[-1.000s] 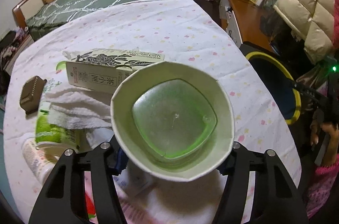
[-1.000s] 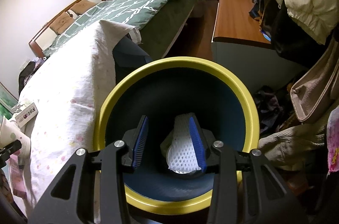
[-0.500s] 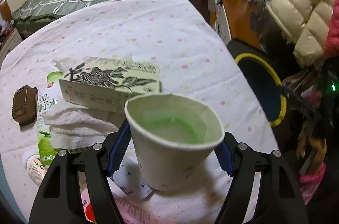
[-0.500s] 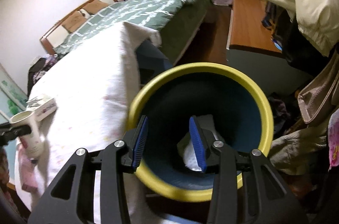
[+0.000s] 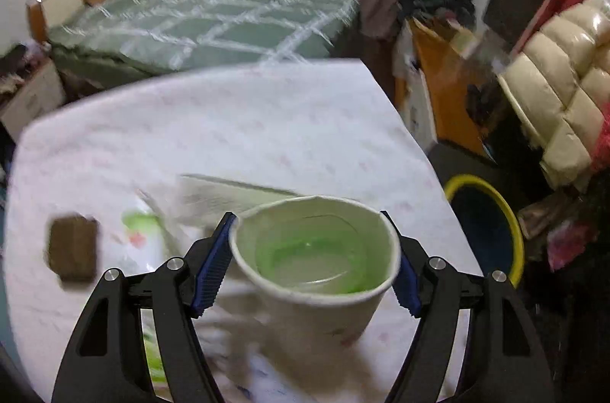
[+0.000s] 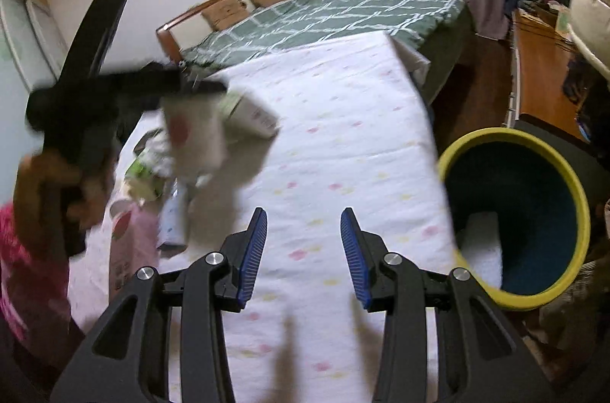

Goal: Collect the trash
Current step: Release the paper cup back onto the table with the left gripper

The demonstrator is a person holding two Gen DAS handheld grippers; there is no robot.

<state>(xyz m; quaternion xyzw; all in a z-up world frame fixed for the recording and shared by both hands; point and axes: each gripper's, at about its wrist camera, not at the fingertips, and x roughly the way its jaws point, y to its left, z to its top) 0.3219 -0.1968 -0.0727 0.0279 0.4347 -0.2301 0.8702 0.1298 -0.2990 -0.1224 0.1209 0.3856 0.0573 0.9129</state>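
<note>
We have the paper cup point(image 5: 316, 262) pinched near its rim in the left gripper point(image 5: 310, 262), lifted above the table point(image 5: 236, 136). It is light and crushable, perhaps with green residue inside. Our right gripper point(image 6: 303, 254) hangs empty, jaws apart, near the yellow-rimmed bin point(image 6: 572, 189).

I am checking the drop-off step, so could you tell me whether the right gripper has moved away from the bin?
Yes. The right gripper has left the yellow-rimmed bin and is now over the tablecloth.
</note>
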